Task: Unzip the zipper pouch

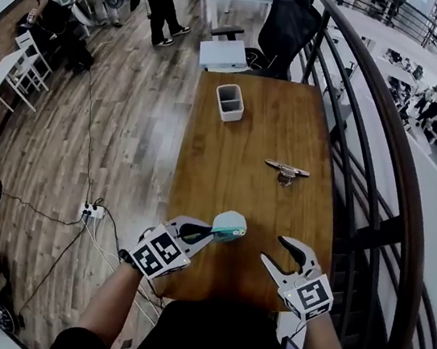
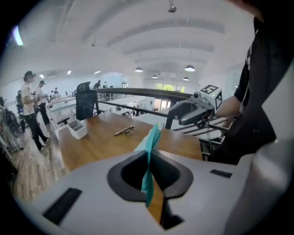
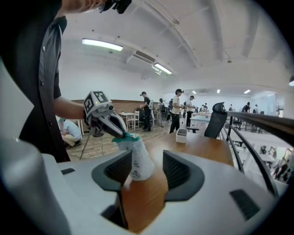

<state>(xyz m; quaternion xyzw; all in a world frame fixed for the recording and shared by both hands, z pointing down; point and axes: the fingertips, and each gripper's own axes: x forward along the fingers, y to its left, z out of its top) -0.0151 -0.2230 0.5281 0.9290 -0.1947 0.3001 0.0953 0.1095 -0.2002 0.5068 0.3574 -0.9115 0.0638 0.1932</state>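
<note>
A small zipper pouch [image 1: 230,225], white with a teal top edge, hangs in the air above the near end of the wooden table [image 1: 239,148]. My left gripper [image 1: 211,232] is shut on it. In the left gripper view the pouch [image 2: 154,137] shows edge-on, pinched between the jaws of the left gripper [image 2: 149,170]. My right gripper [image 1: 274,249] stands open a little to the right of the pouch, apart from it. In the right gripper view the pouch [image 3: 135,160] shows in the gap of the right gripper [image 3: 147,167], close to the left jaw and not pressed by either.
A white bin [image 1: 229,101] stands at the table's far end and a small metal object [image 1: 286,171] lies mid-table. A dark curved railing [image 1: 368,151] runs along the right. An office chair [image 1: 286,21] is beyond the table; people stand far left.
</note>
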